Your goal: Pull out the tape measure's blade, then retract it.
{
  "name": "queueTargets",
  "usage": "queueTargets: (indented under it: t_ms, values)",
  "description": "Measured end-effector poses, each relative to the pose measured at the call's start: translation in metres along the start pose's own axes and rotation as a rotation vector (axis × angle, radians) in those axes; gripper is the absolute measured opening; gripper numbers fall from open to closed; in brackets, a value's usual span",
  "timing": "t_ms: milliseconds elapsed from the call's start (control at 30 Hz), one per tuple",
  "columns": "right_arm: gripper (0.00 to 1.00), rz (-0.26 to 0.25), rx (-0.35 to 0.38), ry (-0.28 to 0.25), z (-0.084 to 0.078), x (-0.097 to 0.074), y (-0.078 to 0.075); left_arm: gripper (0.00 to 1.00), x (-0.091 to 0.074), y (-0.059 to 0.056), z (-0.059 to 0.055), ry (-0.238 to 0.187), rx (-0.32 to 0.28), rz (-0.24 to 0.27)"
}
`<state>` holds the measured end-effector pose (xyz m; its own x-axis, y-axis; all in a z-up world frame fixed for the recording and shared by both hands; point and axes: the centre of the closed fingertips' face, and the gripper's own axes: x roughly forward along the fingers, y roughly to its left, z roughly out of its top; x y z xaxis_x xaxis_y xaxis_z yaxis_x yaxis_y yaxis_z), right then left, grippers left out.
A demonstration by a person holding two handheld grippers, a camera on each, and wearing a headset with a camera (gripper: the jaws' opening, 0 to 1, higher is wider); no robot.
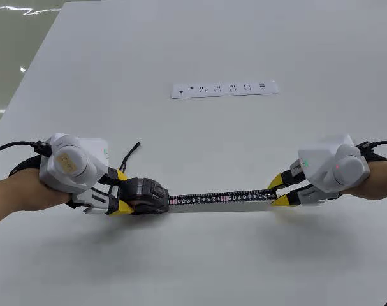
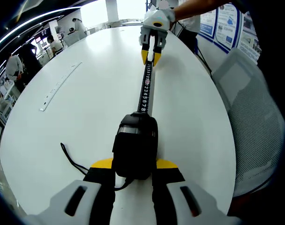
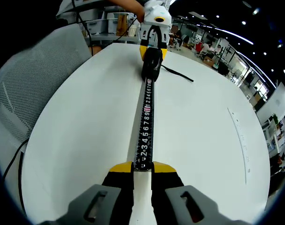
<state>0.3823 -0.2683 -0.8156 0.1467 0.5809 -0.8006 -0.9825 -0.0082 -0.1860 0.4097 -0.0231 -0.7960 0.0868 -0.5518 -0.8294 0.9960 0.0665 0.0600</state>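
With my left gripper (image 1: 123, 191) clamped on the tape measure case (image 1: 145, 196) and my right gripper (image 1: 279, 190) pinching the pulled-out blade (image 1: 222, 197), I reckon easing it back left comes next.

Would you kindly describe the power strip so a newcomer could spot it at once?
On the white table, look past the tape blade stretched between the left gripper and right gripper. The power strip lies flat there, alone: a long white bar with a row of sockets.

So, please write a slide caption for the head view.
The left gripper holds the tape measure case; right gripper pinches the end of the pulled-out blade.
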Motion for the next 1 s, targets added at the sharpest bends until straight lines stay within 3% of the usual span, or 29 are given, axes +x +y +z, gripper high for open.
queueTargets:
  t_ms: [1000]
  values:
    - [0.12, 0.001, 0.014, 0.017, -0.015, -0.006, 0.003, 0.25, 0.001, 0.000, 0.000, 0.003, 0.000, -0.002]
